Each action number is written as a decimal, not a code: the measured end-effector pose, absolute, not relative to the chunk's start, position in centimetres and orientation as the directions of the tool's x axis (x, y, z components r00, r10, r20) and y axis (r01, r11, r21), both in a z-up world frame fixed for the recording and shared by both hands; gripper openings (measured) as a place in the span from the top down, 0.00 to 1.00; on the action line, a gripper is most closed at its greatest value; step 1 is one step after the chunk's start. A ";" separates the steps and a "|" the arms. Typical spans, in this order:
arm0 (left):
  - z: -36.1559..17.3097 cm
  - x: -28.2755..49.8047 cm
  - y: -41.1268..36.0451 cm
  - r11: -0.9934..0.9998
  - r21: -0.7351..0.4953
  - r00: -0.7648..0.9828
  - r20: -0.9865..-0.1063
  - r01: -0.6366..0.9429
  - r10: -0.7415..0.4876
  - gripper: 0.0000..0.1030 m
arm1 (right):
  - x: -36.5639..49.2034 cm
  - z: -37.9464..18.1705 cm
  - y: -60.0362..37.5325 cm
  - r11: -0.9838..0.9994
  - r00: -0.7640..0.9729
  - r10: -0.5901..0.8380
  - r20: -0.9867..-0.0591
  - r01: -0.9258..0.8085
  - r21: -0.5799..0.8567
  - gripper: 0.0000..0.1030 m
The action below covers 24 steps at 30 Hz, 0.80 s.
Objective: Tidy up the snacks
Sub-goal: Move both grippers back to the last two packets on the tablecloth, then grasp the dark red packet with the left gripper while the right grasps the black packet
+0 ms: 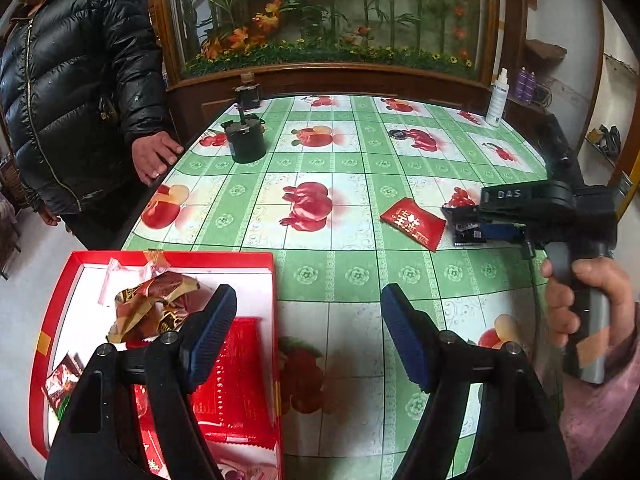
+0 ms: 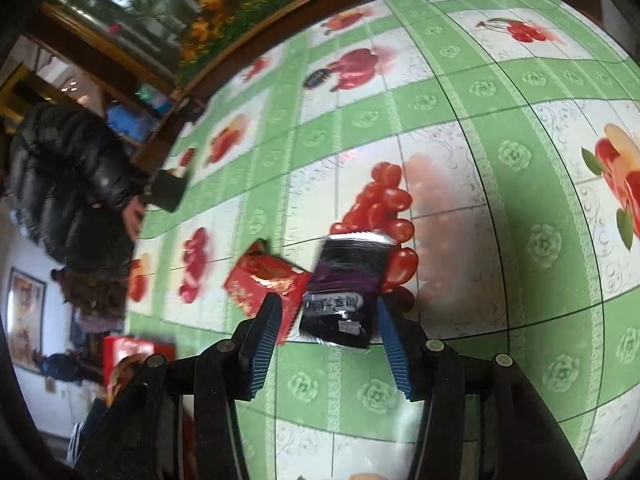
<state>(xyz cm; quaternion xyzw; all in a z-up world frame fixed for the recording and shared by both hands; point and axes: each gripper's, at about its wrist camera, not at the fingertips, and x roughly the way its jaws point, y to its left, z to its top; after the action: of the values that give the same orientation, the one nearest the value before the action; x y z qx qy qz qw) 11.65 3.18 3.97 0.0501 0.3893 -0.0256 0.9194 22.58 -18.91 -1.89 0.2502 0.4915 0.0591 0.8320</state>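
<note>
In the left wrist view, the left claw stands wide open and holds nothing; its left finger hangs over the red box, its right finger over bare tabletop. The box sits at the near left edge of the tabletop and already contains several packets. Farther right, a red snack packet lies flat, and just beside it the right claw reaches over a black snack packet. A hand grips the grey handle from below, so the tool points down and to the left.

In the right wrist view, the right claw is about half open, and the black snack packet lies between its fingers, but I cannot tell if the pads already press it. The red snack packet touches or overlaps its left side.

The risk, I think: the left finger can catch the red packet also, so 2 packets lift together or 1 slides away. The packet is flat and glossy, so it can slip out. A bystander's hand rests at the far left edge.
</note>
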 end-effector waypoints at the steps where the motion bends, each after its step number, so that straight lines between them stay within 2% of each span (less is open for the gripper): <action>1: 4.0 11.6 3.3 0.994 0.072 0.696 -0.718 0.085 -0.007 0.28 | 22.4 -1.8 -18.6 0.877 0.519 0.319 -0.793 0.155 0.455 0.52; 5: 4.3 12.1 3.5 0.997 0.046 0.686 -0.728 0.068 -0.013 0.28 | 22.4 -1.6 -17.3 0.931 0.567 0.191 -0.801 0.155 0.332 0.55; 7: 4.6 12.7 3.2 0.998 0.029 0.685 -0.729 0.062 -0.021 0.28 | 22.4 -1.6 -16.4 0.964 0.570 0.125 -0.812 0.123 0.234 0.60; 11: 4.6 14.9 1.5 0.999 -0.001 0.659 -0.751 0.042 -0.029 0.28 | 22.0 -1.8 -14.4 1.000 0.562 -0.018 -0.827 0.026 -0.004 0.62; 14: 4.0 17.5 -0.3 0.999 -0.045 0.620 -0.783 0.020 -0.048 0.28 | 21.7 -1.7 -15.8 0.999 0.551 -0.003 -0.835 0.029 0.015 0.63; 19: 1.7 22.1 -3.5 0.988 -0.142 0.534 -0.841 -0.059 -0.089 0.28 | 22.3 -1.7 -20.4 0.983 0.548 -0.039 -0.835 0.171 0.067 0.63; 24: -0.7 24.7 -5.4 0.970 -0.174 0.461 -0.884 -0.168 -0.079 0.28 | 22.3 -1.6 -21.6 0.976 0.547 -0.033 -0.836 0.197 0.091 0.63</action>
<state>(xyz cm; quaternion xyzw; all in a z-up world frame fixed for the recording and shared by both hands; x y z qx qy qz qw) 24.75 -5.41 -0.70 -0.1189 0.5185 0.0263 0.8464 22.28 -21.56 -1.60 0.0870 0.4713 -0.0655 0.8752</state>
